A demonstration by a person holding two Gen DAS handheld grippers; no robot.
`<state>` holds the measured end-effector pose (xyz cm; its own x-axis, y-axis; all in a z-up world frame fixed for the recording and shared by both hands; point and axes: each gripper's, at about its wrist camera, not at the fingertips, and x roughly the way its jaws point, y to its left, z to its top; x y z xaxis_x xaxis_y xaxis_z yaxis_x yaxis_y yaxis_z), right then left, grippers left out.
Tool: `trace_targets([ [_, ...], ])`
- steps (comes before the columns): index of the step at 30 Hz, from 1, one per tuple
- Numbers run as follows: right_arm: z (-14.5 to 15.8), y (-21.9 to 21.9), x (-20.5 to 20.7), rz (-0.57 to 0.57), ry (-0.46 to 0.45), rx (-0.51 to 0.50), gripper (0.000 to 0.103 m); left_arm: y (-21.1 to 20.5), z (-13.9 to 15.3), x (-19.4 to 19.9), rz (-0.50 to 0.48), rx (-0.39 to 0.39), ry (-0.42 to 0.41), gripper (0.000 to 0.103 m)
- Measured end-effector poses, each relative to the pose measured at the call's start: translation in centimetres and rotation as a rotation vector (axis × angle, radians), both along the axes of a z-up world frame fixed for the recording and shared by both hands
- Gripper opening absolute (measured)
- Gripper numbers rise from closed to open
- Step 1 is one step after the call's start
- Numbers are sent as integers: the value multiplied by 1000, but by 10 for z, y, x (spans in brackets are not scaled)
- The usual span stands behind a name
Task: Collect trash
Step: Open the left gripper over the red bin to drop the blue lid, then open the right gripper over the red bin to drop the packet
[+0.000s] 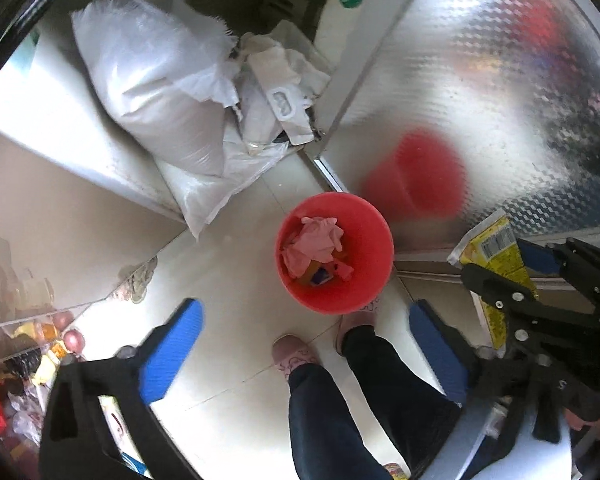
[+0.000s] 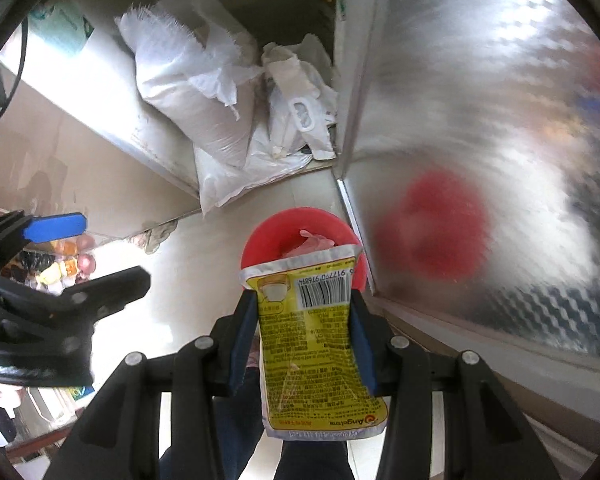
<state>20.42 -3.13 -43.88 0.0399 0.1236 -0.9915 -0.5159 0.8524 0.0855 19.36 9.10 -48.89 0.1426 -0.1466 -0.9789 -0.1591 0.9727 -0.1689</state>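
And here's the right gripper [image 2: 304,340], its blue pads pinching a yellow packet [image 2: 320,344] across its width. The packet's long axis runs straight out along the fingers, barcode end leading and pointing at the red bin [image 2: 260,240]. The bin stands on the tiled floor [image 1: 228,272], tucked close against the foot of the patterned metal door [image 1: 480,80], and lies forward of and below the packet. From the right wrist the packet's top edge overlaps the bin's mouth, but the left wrist view shows the packet [image 1: 496,256] off to the bin's right side, over the door's lower edge rather than over the opening. My read: the drop turns on carrying it leftward until it hangs above the rim.

The left gripper [image 1: 304,356] hovers with fingers spread wide and nothing between them, looking almost straight down on the bin [image 1: 334,254]. It is nearer the bin's mouth, though the right one has the trash.

Inside the bin, crumpled pink material [image 1: 314,246] and some coloured wrappers (too small to identify). The packet hides the bin's near rim in the right view, so the clearance between them cannot be judged there. The red blur on the door is only the bin's reflection. White sacks [image 1: 156,92] are heaped beyond, by the door's edge.
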Motion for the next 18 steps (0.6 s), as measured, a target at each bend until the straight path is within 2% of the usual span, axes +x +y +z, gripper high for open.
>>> trace_targets([
  [7, -11, 11, 1, 38, 4, -6, 43, 10, -11, -4, 19, -17, 22, 103],
  [12, -18, 21, 2, 67, -13, -13, 47, 15, -16, -6, 19, 4, 34, 103],
  [14, -20, 26, 2, 87, -35, -43, 60, 18, -17, -8, 26, 1, 37, 103],
  [16, -21, 28, 2, 98, -59, -54, 78, 20, -19, -10, 30, 8, 42, 103],
  [18, -20, 27, 2, 92, -52, -41, 88, 23, -19, -12, 35, 16, 41, 103],
])
